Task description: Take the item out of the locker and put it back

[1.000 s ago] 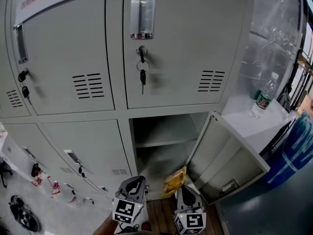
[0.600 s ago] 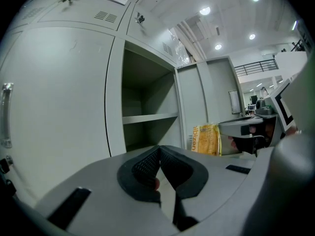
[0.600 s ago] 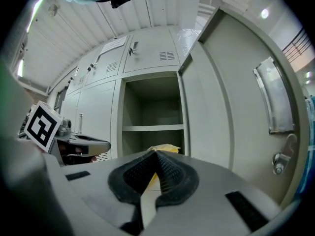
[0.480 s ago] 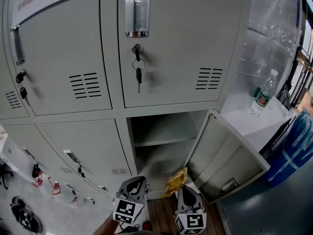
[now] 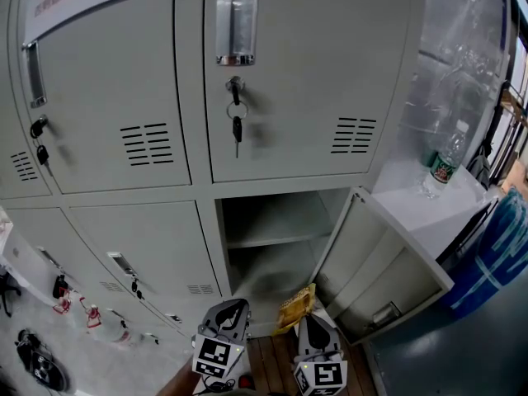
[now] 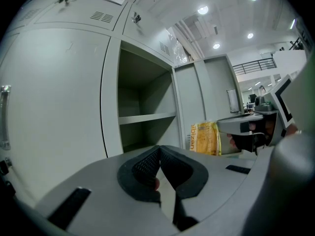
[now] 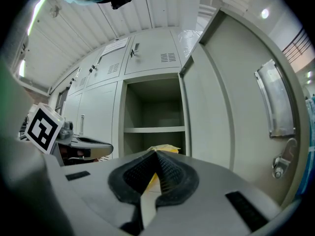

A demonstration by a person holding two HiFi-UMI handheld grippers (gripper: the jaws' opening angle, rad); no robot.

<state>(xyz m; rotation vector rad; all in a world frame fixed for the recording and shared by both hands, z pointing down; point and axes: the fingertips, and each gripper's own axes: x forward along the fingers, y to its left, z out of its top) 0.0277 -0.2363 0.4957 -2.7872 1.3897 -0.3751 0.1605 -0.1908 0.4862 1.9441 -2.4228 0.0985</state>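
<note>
**Head view.** The lower locker compartment (image 5: 272, 250) stands open, its door (image 5: 388, 275) swung out to the right, which leaves a free path to the inner shelf (image 5: 276, 228). Shelf and floor both look bare. The left gripper (image 5: 233, 306) and right gripper (image 5: 308, 318) sit side by side low in the frame, just in front of the opening. The yellow packet (image 5: 295, 305), the task's item, projects from the right gripper's tip, outside the compartment and near its lower edge. A water bottle (image 5: 444, 162) stands on a ledge to the right, well apart from the work.

**Left gripper view.** The jaws are clenched tip to tip with nothing between them. This gripper seems only to wait beside the opening, since the door already stands open. The yellow packet (image 6: 204, 138) appears to its right, upright, carried by the right gripper (image 6: 244, 127).

**Right gripper view.** The jaws are closed on the yellow packet (image 7: 164, 149), pinching its lower edge so that the body stands above the tips. The gripper points level, straight at the compartment (image 7: 153, 107). Judged from this, removal is complete and the packet is aligned for return under the shelf (image 7: 155, 129).
</note>
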